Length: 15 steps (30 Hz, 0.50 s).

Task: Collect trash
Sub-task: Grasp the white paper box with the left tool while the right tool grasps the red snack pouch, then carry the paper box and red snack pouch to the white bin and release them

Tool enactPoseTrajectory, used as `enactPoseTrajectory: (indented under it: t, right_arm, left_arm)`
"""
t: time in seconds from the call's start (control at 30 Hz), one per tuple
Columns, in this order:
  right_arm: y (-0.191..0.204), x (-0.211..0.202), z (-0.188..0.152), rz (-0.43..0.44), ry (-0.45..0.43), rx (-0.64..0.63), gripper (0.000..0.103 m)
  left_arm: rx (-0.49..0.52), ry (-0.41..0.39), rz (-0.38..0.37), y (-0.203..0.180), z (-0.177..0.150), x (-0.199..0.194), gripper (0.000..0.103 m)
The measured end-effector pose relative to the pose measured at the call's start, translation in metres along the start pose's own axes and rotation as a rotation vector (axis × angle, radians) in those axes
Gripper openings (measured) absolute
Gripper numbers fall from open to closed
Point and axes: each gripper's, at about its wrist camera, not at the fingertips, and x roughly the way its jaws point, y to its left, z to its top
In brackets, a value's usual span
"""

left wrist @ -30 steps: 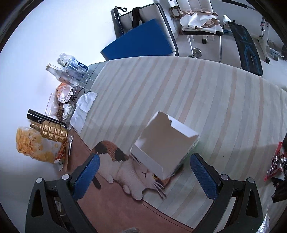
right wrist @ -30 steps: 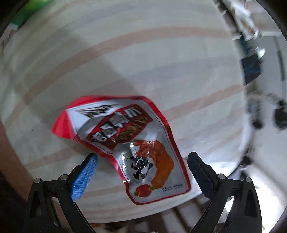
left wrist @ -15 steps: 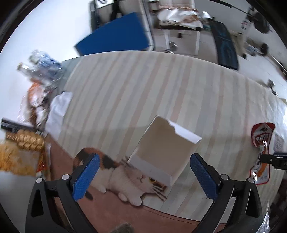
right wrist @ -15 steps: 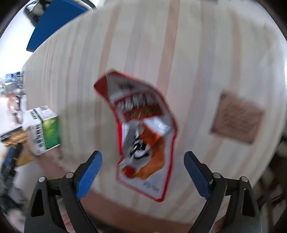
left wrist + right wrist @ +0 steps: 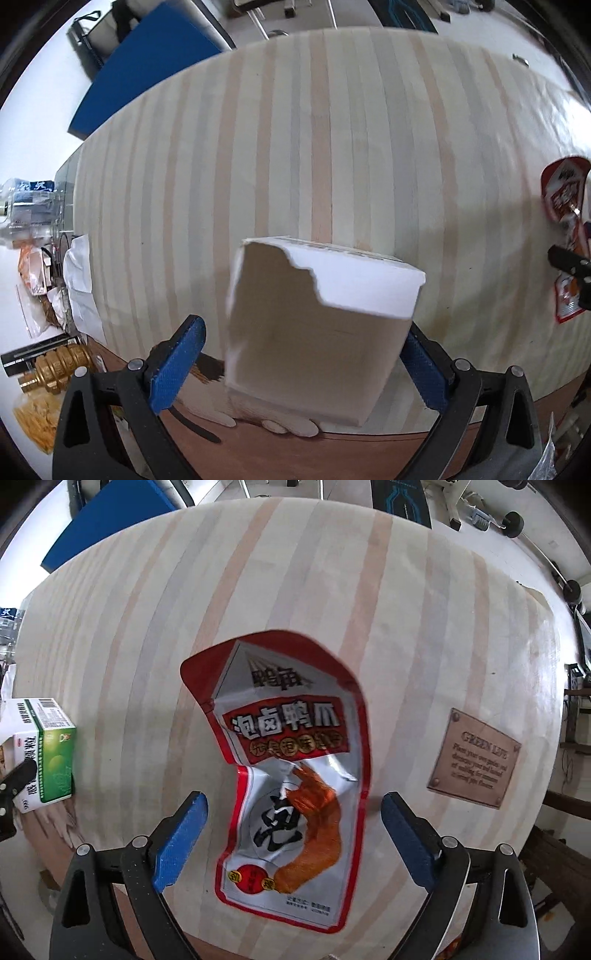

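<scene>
left gripper: left gripper (image 5: 301, 363) spread wide, blue pads either side of the torn white cardboard box (image 5: 317, 328); right pad half hidden behind the box wall, contact can't be confirmed, left pad clearly apart.
left change: it has dropped in close since a second ago; the box now fills the gap between the jaws, so closing on it looks like the next step.
right gripper: right gripper (image 5: 293, 840) spread, jaws have just been opening; red and silver foil snack wrapper (image 5: 291, 771) lies flat between the pads, untouched.
right change: view has swung round and squared up over the wrapper, pointing down at it.
task things: both on the striped wooden bench (image 5: 332, 147), well apart.
around: brass plaque (image 5: 474, 758) beside the wrapper; bottles and snack bags (image 5: 40, 258) off the left edge.
in the way: nothing between pads and targets; flat wrapper may be hard to pinch.
</scene>
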Motion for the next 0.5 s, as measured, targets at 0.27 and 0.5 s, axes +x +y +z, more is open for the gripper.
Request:
enactPoseTrajectory:
  t: [0.27, 0.5]
  right_arm:
    - [0.005, 0.000, 0.009, -0.072, -0.057, 0.049, 0.089]
    - [0.013, -0.016, -0.015, -0.067, -0.099, -0.002, 0.054]
  left_arm:
    - [-0.114, -0.050, -0.125, 0.009, -0.007, -0.004, 0.080]
    - [-0.259, -0.068, -0.155, 0.002, -0.044, -0.013, 0.080]
